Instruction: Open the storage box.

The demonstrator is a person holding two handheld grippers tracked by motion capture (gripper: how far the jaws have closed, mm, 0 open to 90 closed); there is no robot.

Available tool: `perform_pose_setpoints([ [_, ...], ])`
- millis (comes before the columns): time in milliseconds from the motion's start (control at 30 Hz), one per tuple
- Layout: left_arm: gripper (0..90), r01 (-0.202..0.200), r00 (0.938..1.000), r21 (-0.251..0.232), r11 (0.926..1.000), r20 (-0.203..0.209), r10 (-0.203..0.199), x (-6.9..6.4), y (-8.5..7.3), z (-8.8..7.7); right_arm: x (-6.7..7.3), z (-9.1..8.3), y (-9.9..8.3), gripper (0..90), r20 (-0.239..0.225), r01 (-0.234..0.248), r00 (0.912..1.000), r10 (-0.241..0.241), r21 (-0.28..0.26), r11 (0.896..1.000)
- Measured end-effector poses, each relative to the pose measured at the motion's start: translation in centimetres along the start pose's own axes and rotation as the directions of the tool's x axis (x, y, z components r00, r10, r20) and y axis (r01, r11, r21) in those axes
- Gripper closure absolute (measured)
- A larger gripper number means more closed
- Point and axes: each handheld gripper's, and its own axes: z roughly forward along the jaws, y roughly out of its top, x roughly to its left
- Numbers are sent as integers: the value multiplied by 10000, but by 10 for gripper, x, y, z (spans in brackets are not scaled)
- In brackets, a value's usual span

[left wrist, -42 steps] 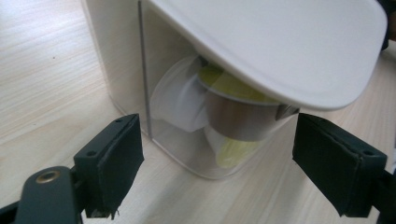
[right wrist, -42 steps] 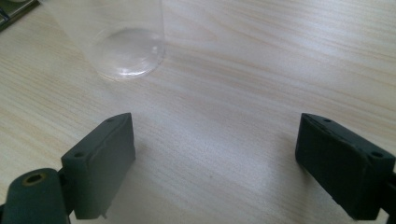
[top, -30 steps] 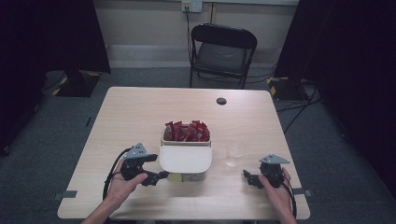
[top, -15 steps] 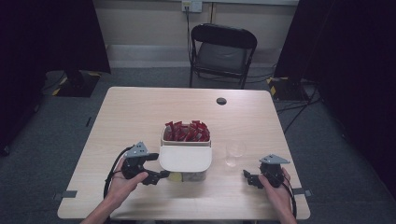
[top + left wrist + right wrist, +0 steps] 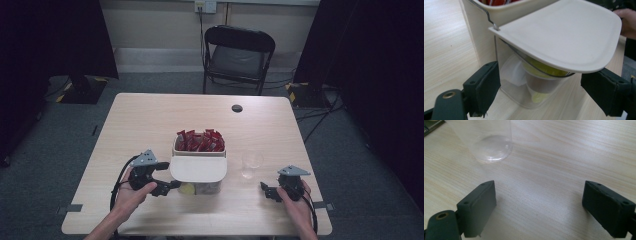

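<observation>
Dispenser (image 5: 554,47) straight ahead of left gripper (image 5: 539,97), jaws wide apart, cups (image 5: 541,82) between. Right gripper (image 5: 541,210) jaws apart, empty; glass (image 5: 489,142) beyond left jaw.

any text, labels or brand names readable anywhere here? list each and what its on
None can be read.
Red packets in the top of the white container: any print on them is too small and blurred to read.
Clear plastic cup: no print visible.
Wall outlet behind the chair: no legible marking.
Left tool and right tool: no lettering visible.
</observation>
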Motion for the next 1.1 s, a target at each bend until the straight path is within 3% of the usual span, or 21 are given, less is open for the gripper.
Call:
perform_pose_setpoints([
  [500,156,-245,9997,-89,9997,-91,244,-1,15,-5,0,0,0,116,1,3,10000,-3,0,10000],
  [1100,155,-236,9992,-388,9990,-330,223,5,34,-8,0,0,0,116,1,1,10000,-1,2,10000],
])
